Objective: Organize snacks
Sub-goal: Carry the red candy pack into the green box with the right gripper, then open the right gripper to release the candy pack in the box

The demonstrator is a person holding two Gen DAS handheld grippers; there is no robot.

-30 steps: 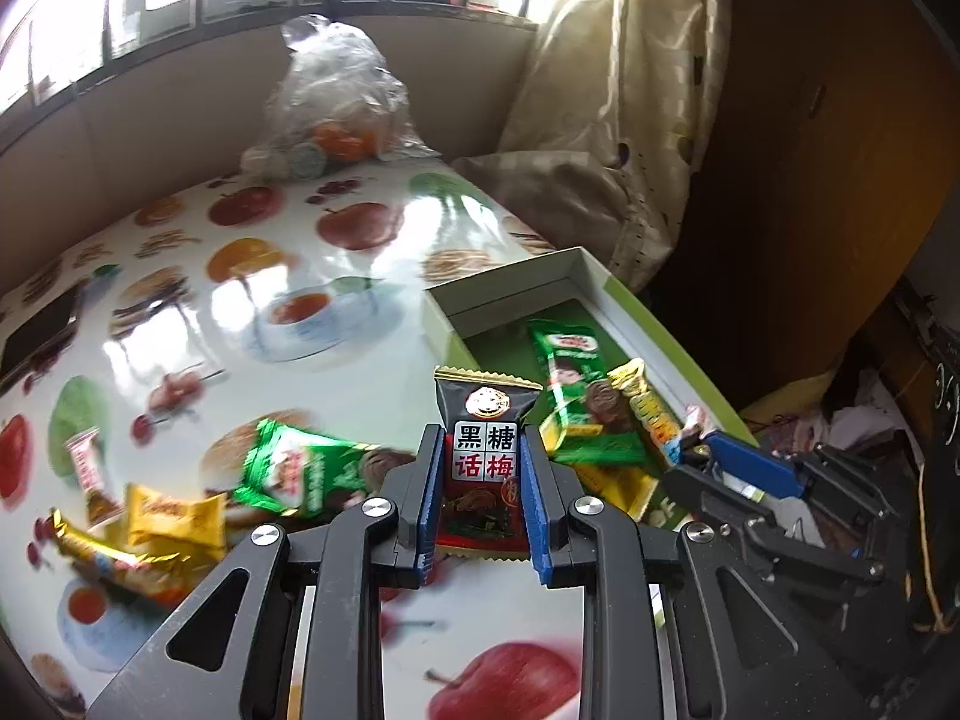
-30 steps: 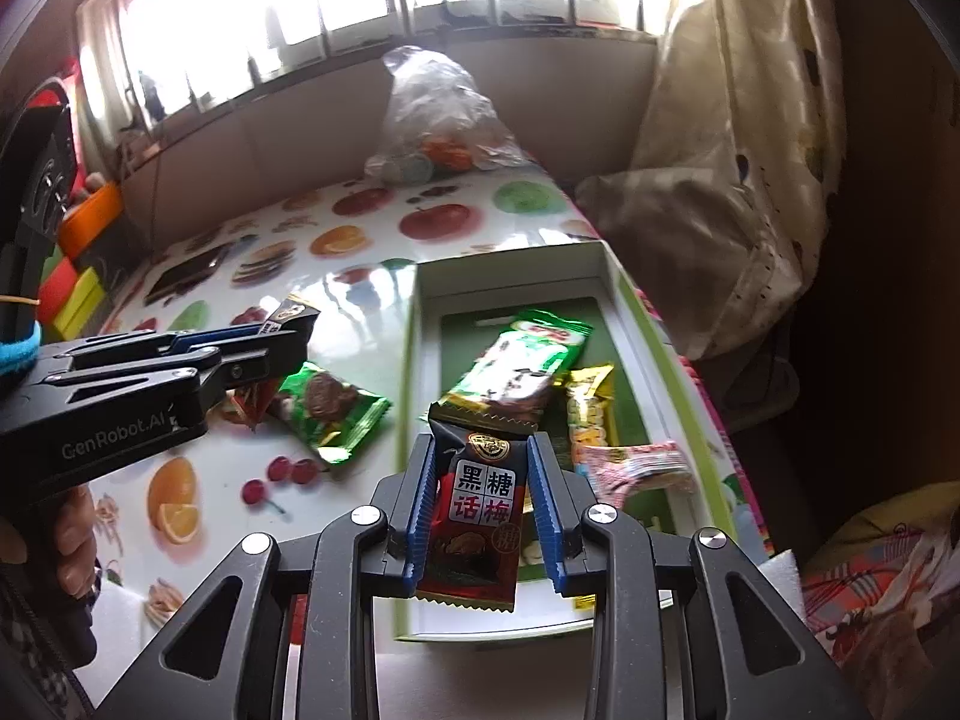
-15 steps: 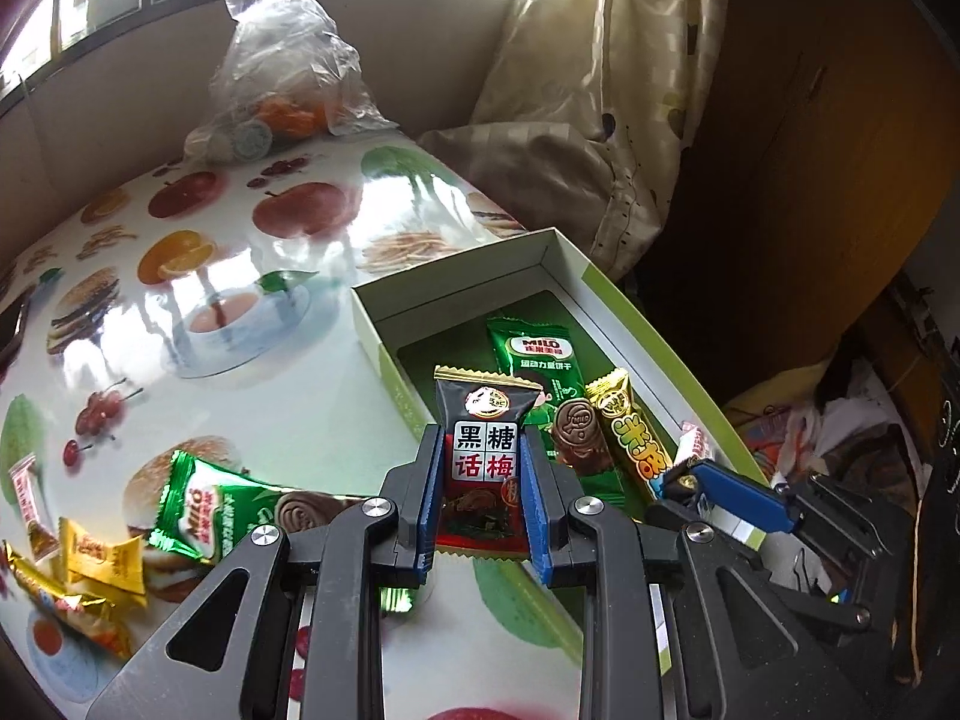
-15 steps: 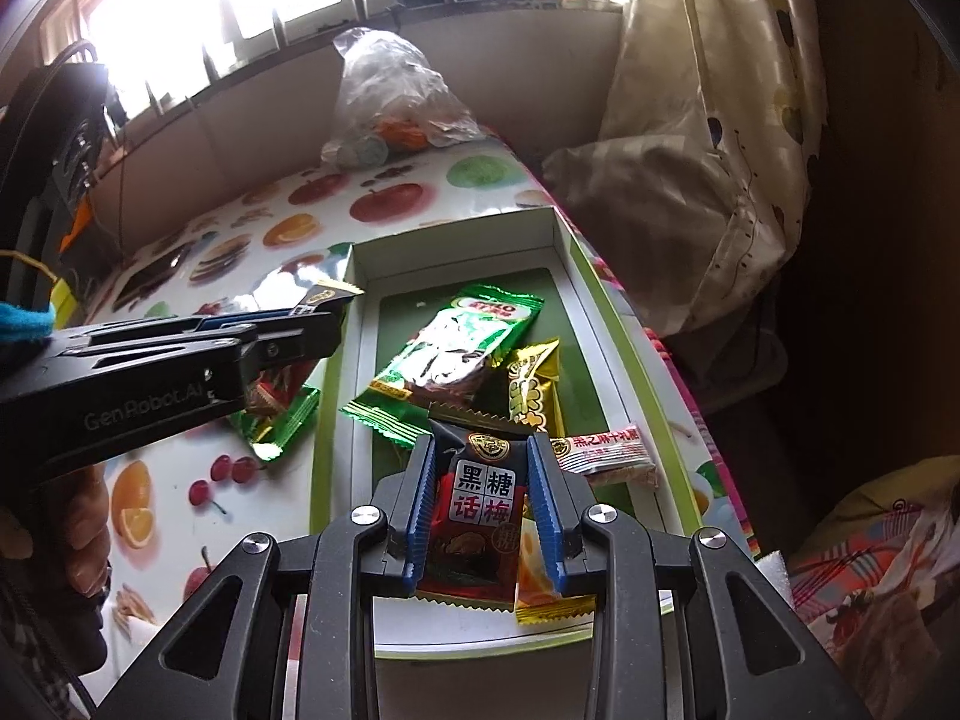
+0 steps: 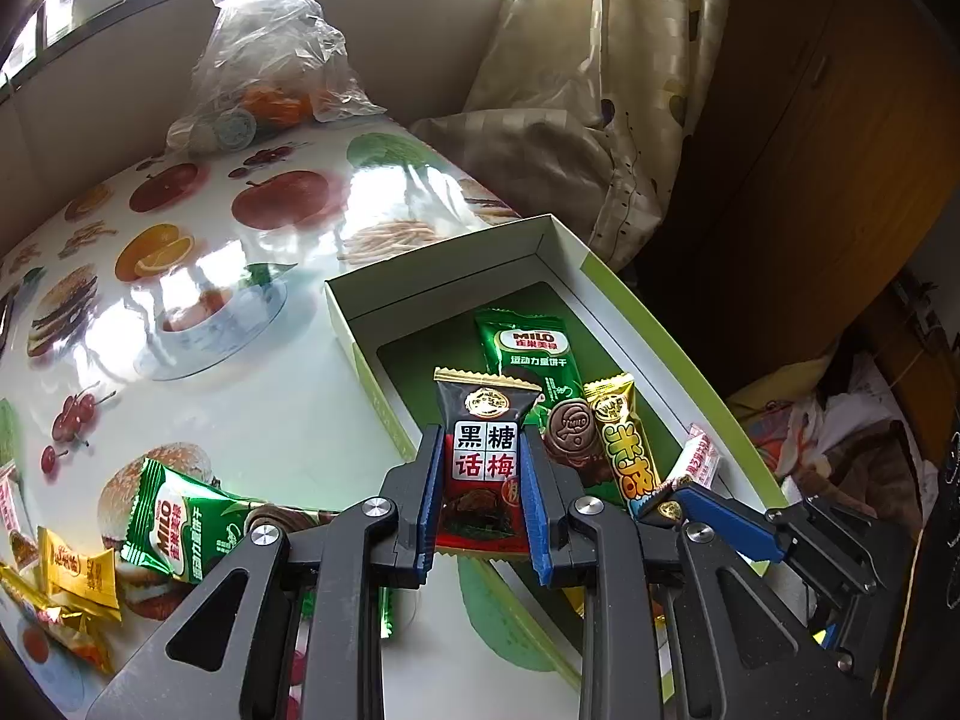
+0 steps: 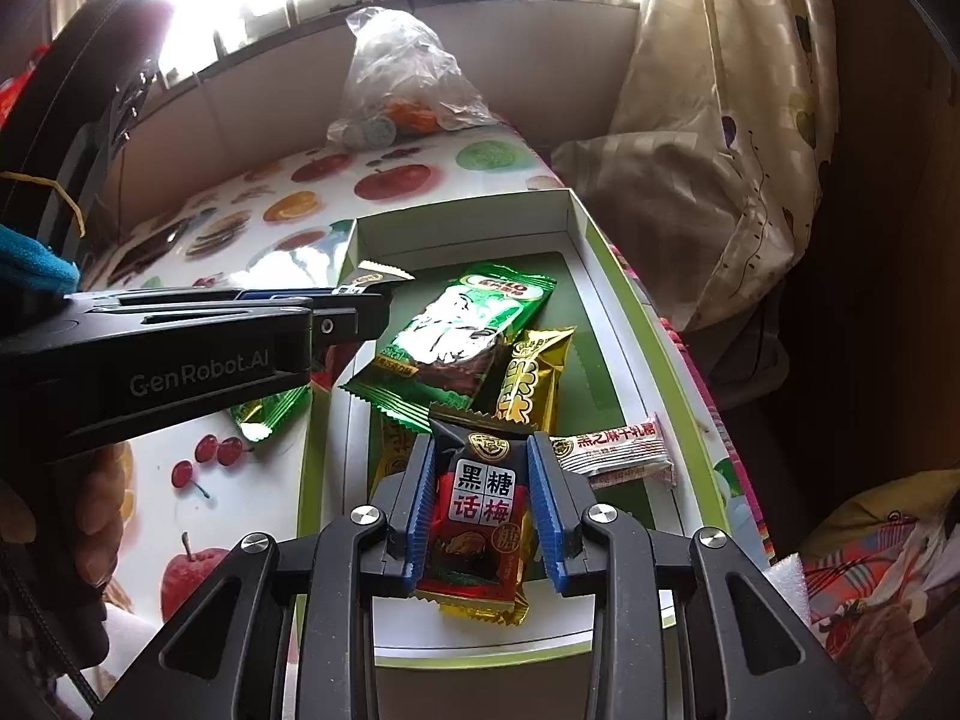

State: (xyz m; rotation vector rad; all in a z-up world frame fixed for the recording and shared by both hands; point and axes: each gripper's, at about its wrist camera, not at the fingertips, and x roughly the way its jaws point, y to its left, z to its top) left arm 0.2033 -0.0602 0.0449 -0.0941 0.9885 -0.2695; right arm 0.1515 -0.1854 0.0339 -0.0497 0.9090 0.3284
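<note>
Both my grippers pitch steeply down over the box (image 5: pixel 654 324) at the table's (image 5: pixel 282 420) right edge. Left gripper (image 5: pixel 483 480) is clamped on a dark plum candy packet (image 5: pixel 485 462), held upright over the box's left wall. Right gripper (image 6: pixel 483 501) pinches a matching second packet (image 6: pixel 480 516) above the box's near end, over the snacks lying inside.

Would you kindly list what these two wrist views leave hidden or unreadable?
- Left wrist view: the loose green Milo packet has its right end behind the left gripper.
- Right wrist view: a yellow packet is mostly under the held dark plum candy.
- Both views: contents of the clear plastic bag are blurred.
</note>
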